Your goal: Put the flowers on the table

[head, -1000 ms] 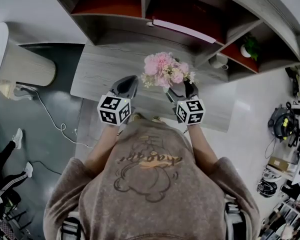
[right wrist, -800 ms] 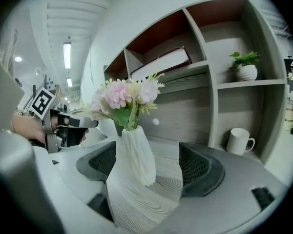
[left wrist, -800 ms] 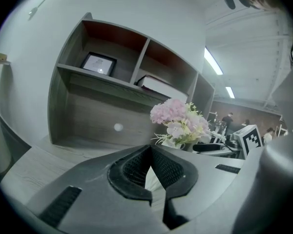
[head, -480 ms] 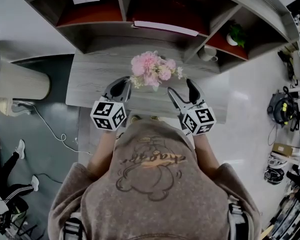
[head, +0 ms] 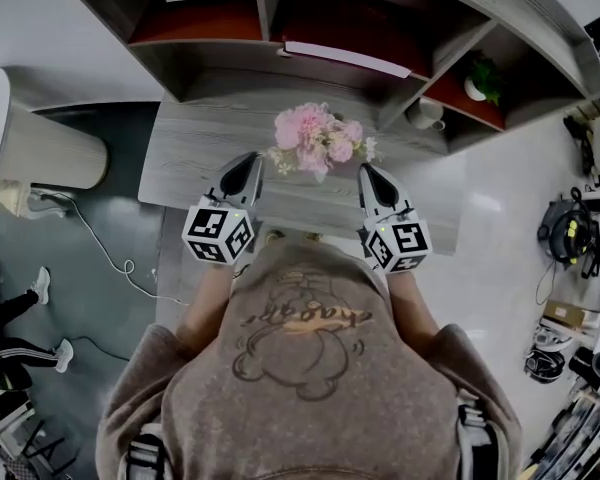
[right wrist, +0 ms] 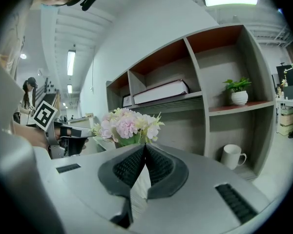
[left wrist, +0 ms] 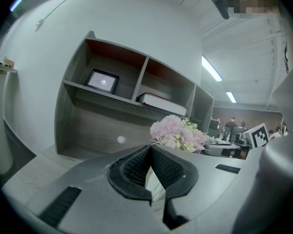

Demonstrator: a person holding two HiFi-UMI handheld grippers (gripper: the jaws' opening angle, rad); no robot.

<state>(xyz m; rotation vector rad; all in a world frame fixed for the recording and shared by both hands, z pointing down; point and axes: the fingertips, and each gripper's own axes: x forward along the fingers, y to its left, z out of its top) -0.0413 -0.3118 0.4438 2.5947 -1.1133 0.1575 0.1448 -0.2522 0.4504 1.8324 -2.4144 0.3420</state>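
A bunch of pink and cream flowers (head: 318, 138) stands on the grey wooden table (head: 195, 158), in front of the shelf unit. My left gripper (head: 251, 160) sits just left of the flowers, jaws shut and empty. My right gripper (head: 366, 171) sits just right of them; its jaws have just closed with nothing between them. In the left gripper view the shut left gripper (left wrist: 149, 148) points past the flowers (left wrist: 178, 132). In the right gripper view the flowers (right wrist: 128, 125) rise behind the shut right gripper (right wrist: 145, 146). Neither gripper touches the flowers.
A grey shelf unit (head: 235, 68) stands behind the table, holding a book (head: 350, 56), a small potted plant (head: 478, 75), a white mug (head: 425, 114) and a framed picture (left wrist: 101, 80). A white rounded cabinet (head: 40, 148) and a floor cable (head: 105, 243) lie left.
The right gripper, open at the flowers a second ago, has pulled back toward me and shut. The flowers stay on the table. The left gripper has barely moved.
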